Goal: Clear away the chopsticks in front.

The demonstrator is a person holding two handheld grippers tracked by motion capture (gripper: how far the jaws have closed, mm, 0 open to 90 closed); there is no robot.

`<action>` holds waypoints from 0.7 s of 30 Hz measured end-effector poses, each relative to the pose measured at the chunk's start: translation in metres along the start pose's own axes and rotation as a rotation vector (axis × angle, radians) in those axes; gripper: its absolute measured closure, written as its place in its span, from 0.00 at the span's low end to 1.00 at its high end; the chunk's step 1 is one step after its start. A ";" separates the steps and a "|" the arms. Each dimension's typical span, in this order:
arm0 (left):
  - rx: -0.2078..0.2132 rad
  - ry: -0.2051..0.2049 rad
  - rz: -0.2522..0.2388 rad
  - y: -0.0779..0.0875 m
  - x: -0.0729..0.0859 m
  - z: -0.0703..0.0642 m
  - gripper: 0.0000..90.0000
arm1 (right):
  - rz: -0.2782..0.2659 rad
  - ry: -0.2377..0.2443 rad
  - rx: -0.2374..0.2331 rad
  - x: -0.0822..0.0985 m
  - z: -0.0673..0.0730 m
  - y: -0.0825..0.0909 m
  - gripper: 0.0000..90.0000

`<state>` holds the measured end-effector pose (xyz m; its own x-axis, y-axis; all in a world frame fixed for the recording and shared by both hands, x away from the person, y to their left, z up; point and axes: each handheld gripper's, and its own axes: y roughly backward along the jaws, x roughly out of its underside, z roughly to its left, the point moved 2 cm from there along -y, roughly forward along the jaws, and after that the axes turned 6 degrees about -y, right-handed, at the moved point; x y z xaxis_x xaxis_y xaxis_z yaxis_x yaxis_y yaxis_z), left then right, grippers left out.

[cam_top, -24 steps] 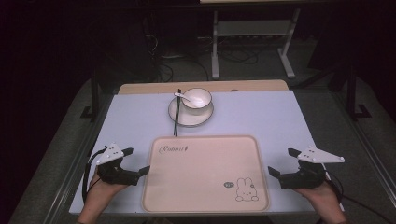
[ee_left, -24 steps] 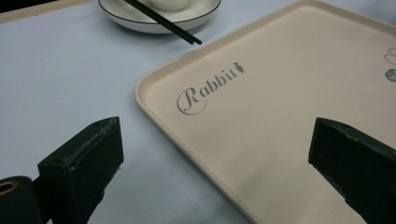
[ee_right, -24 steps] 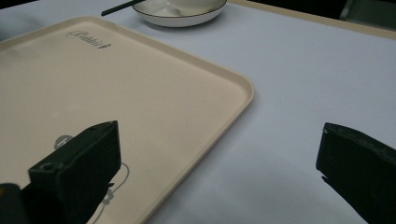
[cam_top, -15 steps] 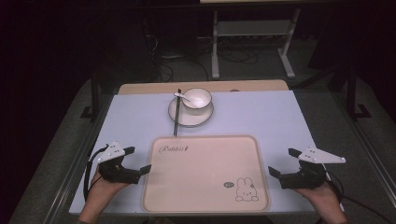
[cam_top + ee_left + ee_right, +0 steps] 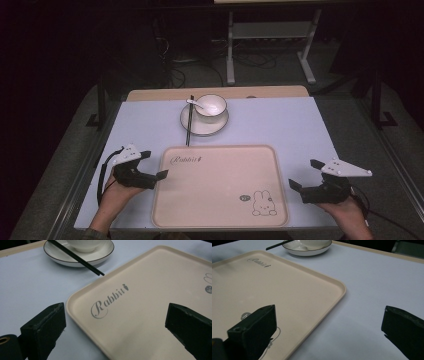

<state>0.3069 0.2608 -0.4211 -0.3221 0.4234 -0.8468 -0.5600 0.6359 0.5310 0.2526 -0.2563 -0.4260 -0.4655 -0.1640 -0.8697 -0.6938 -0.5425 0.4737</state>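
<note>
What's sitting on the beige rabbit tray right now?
Nothing lies on the beige rectangular tray, just its printed "Rabbit" lettering and rabbit drawing. The white bowl, its plate and the black chopsticks sit behind it. What is under it is hidden.

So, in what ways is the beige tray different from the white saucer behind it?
The tray is beige, rectangular with rounded corners, and bare except for printed "Rabbit" lettering and a rabbit drawing. The saucer is white, round with a dark rim, smaller, and carries a bowl with black chopsticks across its edge. Both lie flat on the table.
</note>
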 end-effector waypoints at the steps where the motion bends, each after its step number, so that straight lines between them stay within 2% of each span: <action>1: 0.000 -0.010 0.008 -0.002 -0.001 0.000 0.03 | -0.002 -0.001 -0.003 0.000 0.000 0.000 0.00; 8: 0.008 -0.018 0.022 -0.015 -0.011 0.006 0.03 | 0.000 0.011 -0.012 0.001 0.004 0.001 0.00; 13: 0.008 -0.013 0.014 -0.025 -0.020 0.012 0.03 | -0.007 0.007 -0.007 0.000 0.003 0.000 0.00; 21: -0.009 -0.012 0.016 -0.036 -0.031 0.023 0.03 | 0.007 0.007 -0.013 0.004 0.002 -0.001 0.00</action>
<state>0.3550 0.2397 -0.4138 -0.3220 0.4415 -0.8375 -0.5616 0.6231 0.5444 0.2506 -0.2542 -0.4295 -0.4663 -0.1738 -0.8674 -0.6835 -0.5517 0.4780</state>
